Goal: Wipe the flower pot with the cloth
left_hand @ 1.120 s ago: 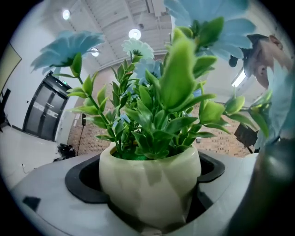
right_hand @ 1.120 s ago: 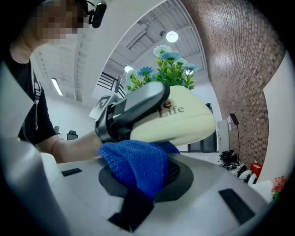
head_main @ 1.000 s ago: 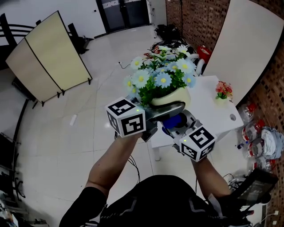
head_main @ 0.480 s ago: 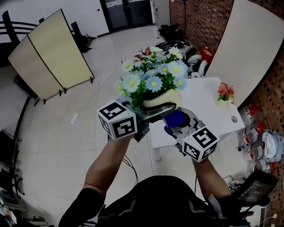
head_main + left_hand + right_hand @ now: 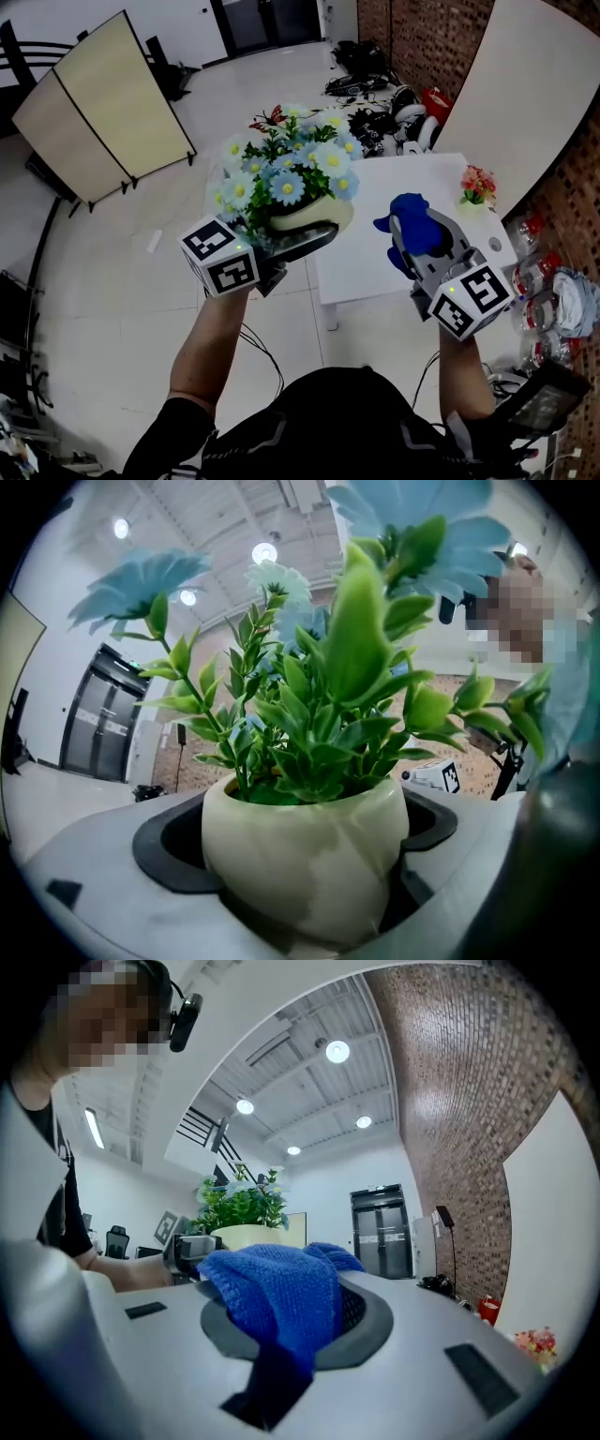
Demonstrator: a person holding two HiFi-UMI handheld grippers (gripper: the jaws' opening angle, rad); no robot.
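My left gripper [image 5: 302, 240] is shut on a cream flower pot [image 5: 305, 217] full of blue and white artificial flowers, held up in the air left of the table. In the left gripper view the pot [image 5: 307, 855] fills the space between the jaws. My right gripper [image 5: 421, 242] is shut on a blue cloth [image 5: 410, 223] and is raised over the white table, well apart from the pot. The cloth [image 5: 277, 1296] bulges out of the jaws in the right gripper view, where the pot [image 5: 247, 1236] shows farther off to the left.
A white table [image 5: 394, 216] stands below with a small pink flower bunch [image 5: 476, 185] near its far right corner. A brick wall and a leaning white board are at right. A folding screen [image 5: 98, 108] stands far left. Cables and bags lie on the floor behind the table.
The two grippers have moved apart: the left one with the pot went left and slightly up, the right one with the cloth swung right, away from the pot's underside.
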